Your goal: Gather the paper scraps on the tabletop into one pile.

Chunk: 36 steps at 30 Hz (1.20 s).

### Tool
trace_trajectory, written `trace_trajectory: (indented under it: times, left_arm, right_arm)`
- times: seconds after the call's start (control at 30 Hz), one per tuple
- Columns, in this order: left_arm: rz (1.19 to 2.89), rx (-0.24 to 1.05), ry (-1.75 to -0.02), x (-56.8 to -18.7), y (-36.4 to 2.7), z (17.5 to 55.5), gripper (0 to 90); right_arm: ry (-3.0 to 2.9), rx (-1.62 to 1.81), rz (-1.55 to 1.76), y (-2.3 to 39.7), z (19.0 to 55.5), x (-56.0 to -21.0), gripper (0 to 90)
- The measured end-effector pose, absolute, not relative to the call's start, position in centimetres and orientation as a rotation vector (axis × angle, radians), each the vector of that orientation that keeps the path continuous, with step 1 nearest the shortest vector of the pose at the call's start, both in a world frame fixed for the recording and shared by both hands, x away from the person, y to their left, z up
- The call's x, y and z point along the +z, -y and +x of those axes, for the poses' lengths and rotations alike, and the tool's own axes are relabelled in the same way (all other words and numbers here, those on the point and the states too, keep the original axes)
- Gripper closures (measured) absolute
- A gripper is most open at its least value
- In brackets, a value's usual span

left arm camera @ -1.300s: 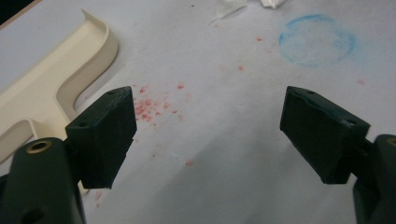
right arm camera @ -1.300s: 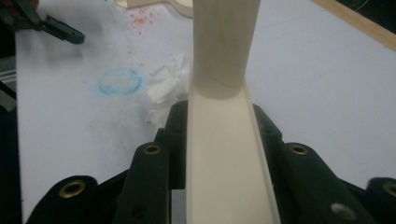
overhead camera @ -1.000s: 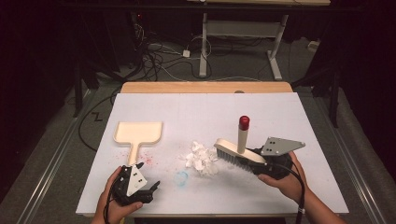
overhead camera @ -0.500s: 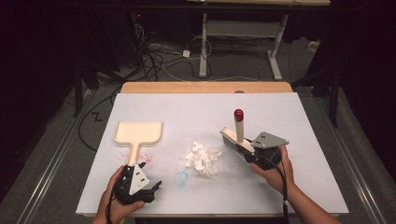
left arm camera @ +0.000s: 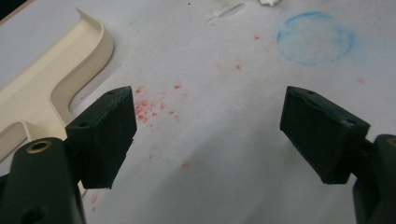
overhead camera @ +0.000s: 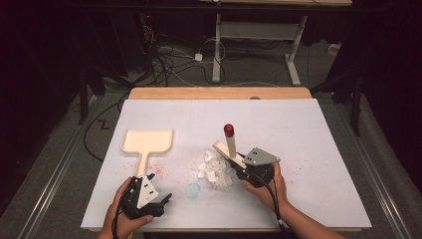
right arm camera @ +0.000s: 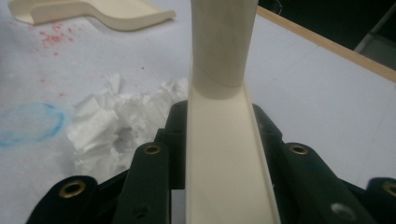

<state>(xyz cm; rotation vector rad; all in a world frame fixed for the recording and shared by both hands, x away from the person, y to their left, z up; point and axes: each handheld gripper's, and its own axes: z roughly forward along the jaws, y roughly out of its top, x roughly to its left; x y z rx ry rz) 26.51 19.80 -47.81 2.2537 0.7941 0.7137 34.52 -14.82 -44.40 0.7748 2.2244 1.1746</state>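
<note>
My right gripper grips the brush beside the paper scraps. My left gripper hovers with jaws spread near the dustpan.

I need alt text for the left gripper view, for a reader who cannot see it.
Two black jaws of the left gripper stand wide apart, empty, above a white table speckled with red crumbs. A cream plastic dustpan lies at left; a blue chalky ring at upper right.
</note>
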Motion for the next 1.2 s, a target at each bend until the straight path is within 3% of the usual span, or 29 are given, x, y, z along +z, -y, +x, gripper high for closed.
trace_trajectory:
  times: [0.3, 0.5, 0.73, 1.0, 1.2]
  left_arm:
    - [2.254, 0.721, -0.794, -47.7, -19.8, 26.4, 17.7]
    - [2.248, 0.724, -0.799, -47.7, -19.9, 26.4, 17.7]
    - [2.253, 0.726, -0.797, -47.6, -19.9, 26.3, 17.7]
    - [2.26, 0.731, -0.788, -47.6, -19.7, 26.3, 17.7]
    - [2.27, 0.723, -0.778, -47.6, -19.3, 26.6, 18.0]
  right_arm:
    - [-2.161, 1.215, 0.784, 16.7, 34.5, -42.3, 67.5]
    - [-2.152, 1.251, 0.776, 21.1, 34.0, -40.2, 67.5]
    - [-2.228, 1.239, 0.755, 26.3, 31.1, -38.6, 67.5]
    - [-2.346, 1.179, 0.766, 30.0, 26.9, -40.1, 67.5]
    - [-2.448, 1.177, 0.777, 30.1, 26.1, -42.1, 67.5]
